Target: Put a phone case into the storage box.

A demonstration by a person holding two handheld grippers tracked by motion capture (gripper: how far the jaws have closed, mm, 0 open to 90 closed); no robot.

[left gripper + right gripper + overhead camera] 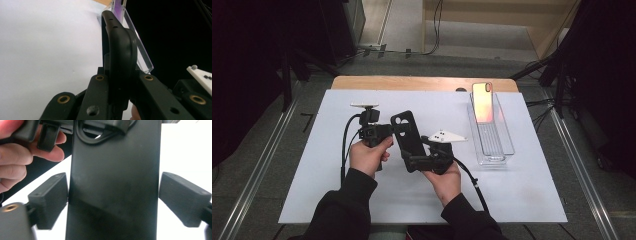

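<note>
Black jaws of the left gripper [117,82] rise at the bottom of the left gripper view, and they are closed on the thin edge of a black phone case [120,55]. In the high view the case [408,137] is lifted above the white mat [522,190], between the two hands, with its camera hole at the far end. The left gripper [387,131] pinches it from the side.

From the right gripper view, the right gripper [113,200] stands with its jaws wide. One pad is just beside the left edge of the case [115,177], maybe touching it, and the other pad is apart from the right edge, so this claw does not grip. In the high view the right gripper [419,159] is at the near end of the case.

I judge this as a handover: the left one now carries the case alone. To do it well, the left grip should stay firm and the case should not twist. The right one should back away straight along the case, so the pads do not drag it.

Further right stands a clear tray [507,150] with a phone [482,102] leaning in it, well apart from the case.
</note>
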